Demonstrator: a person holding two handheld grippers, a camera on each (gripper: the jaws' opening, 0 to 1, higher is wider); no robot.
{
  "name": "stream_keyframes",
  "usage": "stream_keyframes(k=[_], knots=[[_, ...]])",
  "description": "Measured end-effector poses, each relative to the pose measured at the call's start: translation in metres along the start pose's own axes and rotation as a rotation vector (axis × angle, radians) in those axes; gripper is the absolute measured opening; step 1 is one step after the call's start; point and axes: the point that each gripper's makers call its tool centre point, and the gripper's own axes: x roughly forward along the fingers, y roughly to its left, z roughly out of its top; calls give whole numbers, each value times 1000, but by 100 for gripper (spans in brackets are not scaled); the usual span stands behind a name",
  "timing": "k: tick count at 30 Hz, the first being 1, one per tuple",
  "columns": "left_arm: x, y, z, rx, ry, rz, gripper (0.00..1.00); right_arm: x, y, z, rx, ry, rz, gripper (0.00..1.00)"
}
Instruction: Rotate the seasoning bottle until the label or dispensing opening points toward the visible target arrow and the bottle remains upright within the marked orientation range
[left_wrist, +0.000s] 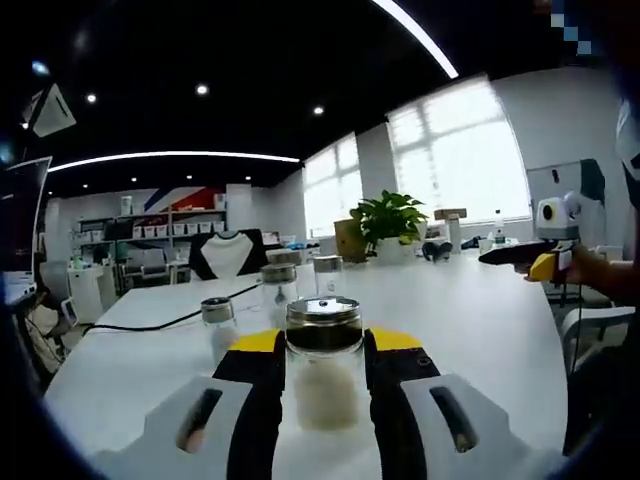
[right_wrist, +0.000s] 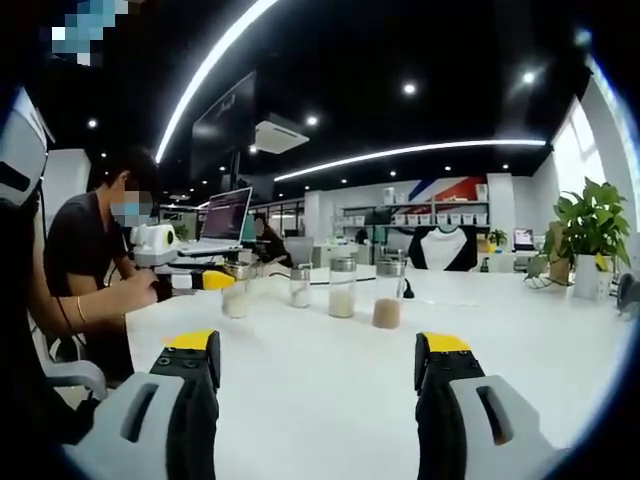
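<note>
A glass seasoning bottle (left_wrist: 322, 392) with a metal lid and pale powder inside stands upright on the white table (left_wrist: 470, 330). My left gripper (left_wrist: 323, 343) is shut on it, one yellow-tipped jaw pressing each side. In the right gripper view the same bottle (right_wrist: 236, 296) stands far left with the left gripper (right_wrist: 205, 280) at it, held by a person's hand. My right gripper (right_wrist: 318, 350) is open above bare table, its jaws far apart. From the left gripper view the right gripper (left_wrist: 512, 253) hovers at the right over the table edge.
Three more shakers (right_wrist: 300, 285) (right_wrist: 342, 288) (right_wrist: 387, 298) stand in a row past the held bottle. A black cable (left_wrist: 160, 322) crosses the table. A potted plant (left_wrist: 388, 222) stands at the far end. A seated person (right_wrist: 85, 260) and a laptop (right_wrist: 226, 215) are at the left.
</note>
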Motion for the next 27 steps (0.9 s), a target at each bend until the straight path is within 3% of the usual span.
stream_keyframes(k=[4,15,20,22,27], knots=[[6,-20,6,-8,-26,-74,33,3,3,-1,0,4,9,80],[15,-48,9,-17,-47,-163,33,4,3,-1,-4,7,20,80],[17,-68,12,-9,-53,-220,33,5,4,-2,-3,11,24,80],[18,-80,15,-13,-66,-270,33,6,6,-2,-3,11,32,80],[19,-99,23,4,-73,-308,33,8,10,-4,-7,16,44,80]])
